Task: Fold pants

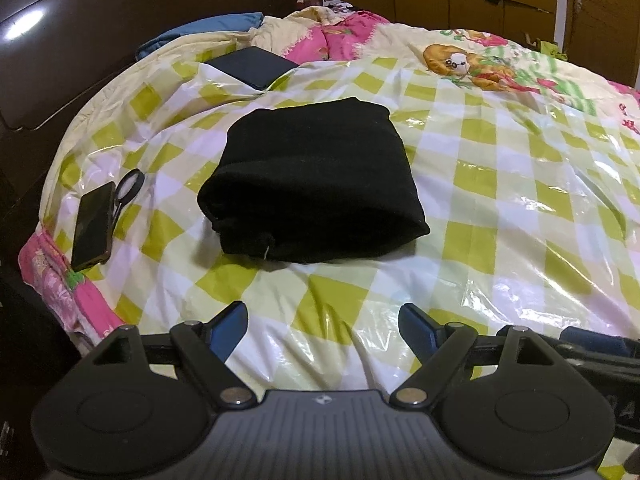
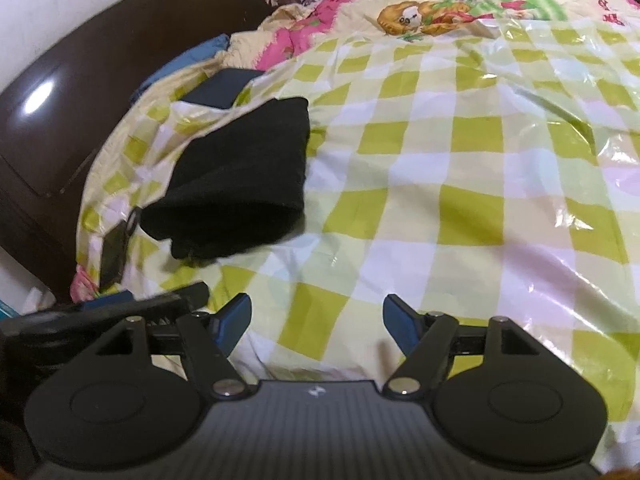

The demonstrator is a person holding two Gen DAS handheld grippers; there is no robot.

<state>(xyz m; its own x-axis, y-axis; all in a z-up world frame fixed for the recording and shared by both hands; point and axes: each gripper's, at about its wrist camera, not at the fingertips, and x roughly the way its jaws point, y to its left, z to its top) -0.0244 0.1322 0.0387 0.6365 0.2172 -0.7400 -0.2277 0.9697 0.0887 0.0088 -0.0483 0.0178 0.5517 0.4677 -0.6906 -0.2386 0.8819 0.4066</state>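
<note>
Now both tongs, left [image 1: 322,320] and right [image 2: 316,312], apart, clear of folded pants [image 1: 312,184]; phone [image 1: 93,226] near bed edge.

The black pants [image 1: 312,184] lie folded into a thick, compact, roughly rectangular bundle on the bed's green-and-white checkered cover [image 1: 500,184], layered edges stacked at the near end, a small white tag showing at the near corner.

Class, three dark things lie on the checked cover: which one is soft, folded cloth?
The black pants in the middle: a thick folded bundle. The phone and the dark blue case are flat and rigid.
</note>
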